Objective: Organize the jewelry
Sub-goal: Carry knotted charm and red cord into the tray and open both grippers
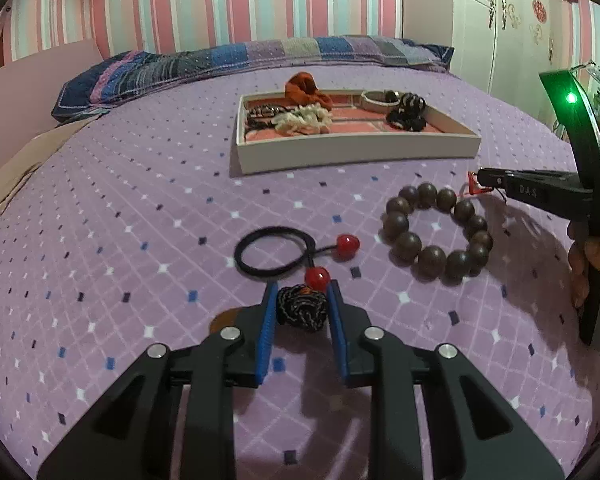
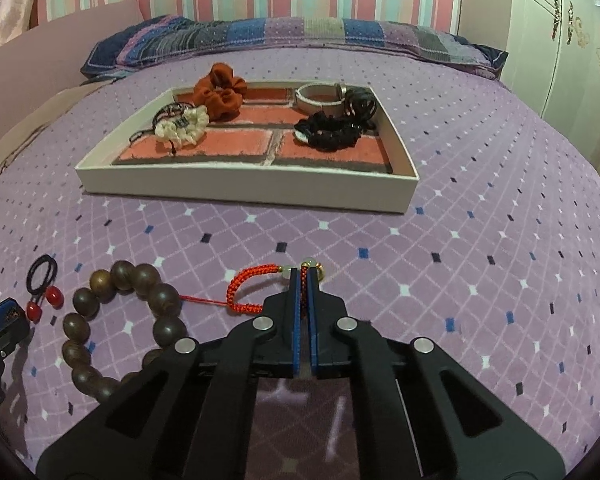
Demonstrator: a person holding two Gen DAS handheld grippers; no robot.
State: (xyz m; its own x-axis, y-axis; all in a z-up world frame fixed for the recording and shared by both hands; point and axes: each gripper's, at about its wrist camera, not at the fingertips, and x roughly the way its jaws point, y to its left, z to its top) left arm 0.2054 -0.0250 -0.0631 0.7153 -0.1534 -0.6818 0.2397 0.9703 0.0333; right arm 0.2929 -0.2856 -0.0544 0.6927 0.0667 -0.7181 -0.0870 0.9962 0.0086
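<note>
A white tray (image 1: 356,150) (image 2: 260,190) with a brick-pattern liner sits on the purple bed and holds scrunchies and bracelets. My left gripper (image 1: 300,290) has its jaws around a dark braided bracelet (image 1: 301,309); they touch its sides. A black hair tie with red beads (image 1: 276,250) (image 2: 42,280) lies just ahead of it. My right gripper (image 2: 303,274) (image 1: 480,182) is shut on a red braided bracelet (image 2: 252,286) with pale and gold beads. A brown wooden bead bracelet (image 1: 436,234) (image 2: 120,320) lies beside it.
In the tray lie an orange scrunchie (image 2: 220,92), a cream scrunchie (image 2: 182,128), a white bangle (image 2: 320,98) and black hair ties (image 2: 332,130). A striped pillow (image 2: 292,38) lies behind. A white wardrobe (image 2: 560,40) stands at the right.
</note>
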